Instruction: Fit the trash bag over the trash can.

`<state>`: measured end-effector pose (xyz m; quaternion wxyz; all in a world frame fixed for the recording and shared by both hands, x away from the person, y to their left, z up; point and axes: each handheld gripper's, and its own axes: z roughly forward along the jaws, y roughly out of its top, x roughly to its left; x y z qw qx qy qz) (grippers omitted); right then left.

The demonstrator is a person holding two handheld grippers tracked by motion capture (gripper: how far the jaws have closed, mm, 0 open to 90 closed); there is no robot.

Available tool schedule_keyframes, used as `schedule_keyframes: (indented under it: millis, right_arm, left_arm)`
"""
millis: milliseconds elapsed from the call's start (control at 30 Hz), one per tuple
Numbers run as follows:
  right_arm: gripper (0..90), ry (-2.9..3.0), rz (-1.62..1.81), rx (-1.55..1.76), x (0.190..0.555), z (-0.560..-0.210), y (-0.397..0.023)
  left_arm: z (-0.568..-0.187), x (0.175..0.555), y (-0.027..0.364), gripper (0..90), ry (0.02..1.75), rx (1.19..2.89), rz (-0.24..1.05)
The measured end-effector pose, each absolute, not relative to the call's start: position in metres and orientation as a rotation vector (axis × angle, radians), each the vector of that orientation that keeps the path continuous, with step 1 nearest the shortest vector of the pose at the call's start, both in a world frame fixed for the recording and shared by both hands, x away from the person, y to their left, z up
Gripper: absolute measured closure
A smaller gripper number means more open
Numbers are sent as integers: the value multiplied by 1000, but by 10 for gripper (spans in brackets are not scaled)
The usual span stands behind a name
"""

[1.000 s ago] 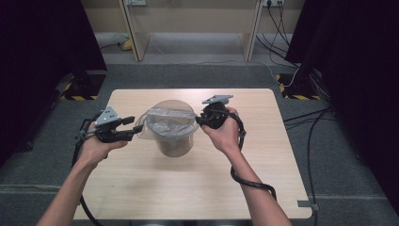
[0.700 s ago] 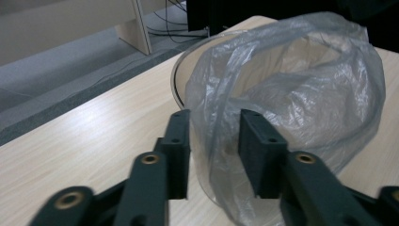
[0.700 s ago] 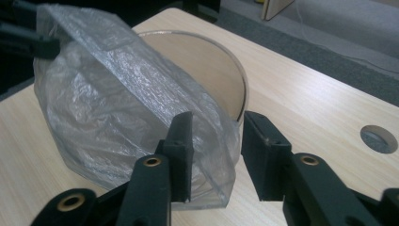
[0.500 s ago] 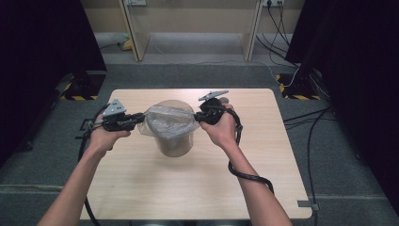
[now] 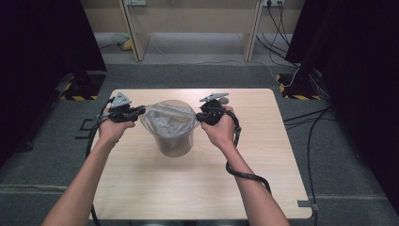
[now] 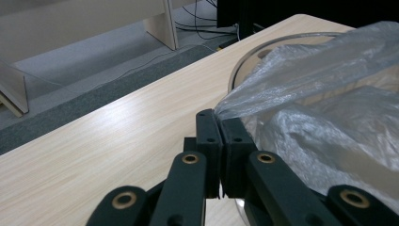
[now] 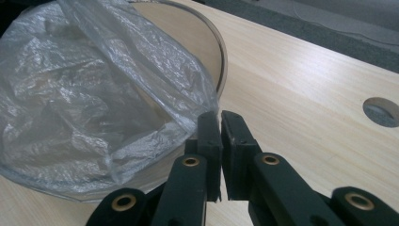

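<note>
Two grippers pinch opposite edges of one clear plastic bag (image 5: 169, 120) over a round transparent bin (image 5: 175, 141). The left gripper (image 6: 220, 121) has its black jaws pressed together on a gathered corner of the film, which fans out from the jaw tips toward the right of the left gripper view. In the high view this left gripper (image 5: 139, 111) sits at the bin's left rim, held by the person's left hand (image 5: 113, 129). The right gripper (image 7: 216, 123) likewise has its jaws closed on the bag's edge, the film spreading up and to the left from the tips in the right gripper view. From above, that right gripper (image 5: 200, 116) is at the bin's right rim, gripped by the right hand (image 5: 221, 131), with a cable looping down along the forearm.

Between them the bag is stretched across the bin's mouth, its crumpled body hanging inside. The bin stands upright near the middle of the light wooden table (image 5: 141, 188), slightly toward the far edge. A round hole (image 7: 382, 111) in the tabletop lies beyond the right gripper.
</note>
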<state>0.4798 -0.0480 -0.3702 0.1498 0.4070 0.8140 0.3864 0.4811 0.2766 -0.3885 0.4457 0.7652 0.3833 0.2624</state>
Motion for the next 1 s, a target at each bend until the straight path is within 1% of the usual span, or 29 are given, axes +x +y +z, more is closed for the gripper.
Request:
schedule_keyframes:
  millis: [100, 133, 200, 300, 333, 433, 600, 733, 867, 1000]
  right_arm:
    - [871, 2358, 1084, 1174, 479, -374, -48]
    - [871, 2361, 1079, 1175, 479, -374, -48]
    - [871, 2357, 1089, 1172, 478, -374, -49]
    - [869, 2352, 1106, 1174, 476, -371, -51]
    - [867, 2351, 1107, 1170, 475, -370, -51]
    - [856, 2349, 1121, 1168, 474, -369, -51]
    - [850, 2347, 1121, 1172, 472, -368, -51]
    - [835, 2343, 1124, 1173, 471, -368, -53]
    - [752, 2316, 1155, 1209, 471, -365, -57]
    - [690, 2292, 1198, 1226, 470, -361, -59]
  left_arm:
    - [-391, 484, 275, 866, 953, 1901, 641]
    - [-392, 484, 275, 846, 954, 1897, 643]
    - [-390, 481, 277, 778, 961, 1864, 638]
    - [-384, 474, 282, 608, 979, 1822, 627]
    - [-382, 470, 284, 564, 981, 1811, 620]
    - [-373, 457, 289, 480, 973, 1766, 596]
    - [-367, 435, 297, 463, 938, 1770, 582]
    - [-368, 418, 300, 431, 912, 1784, 562]
    - [-379, 409, 306, 399, 965, 1758, 505]
    - [-393, 411, 306, 367, 984, 1689, 380]
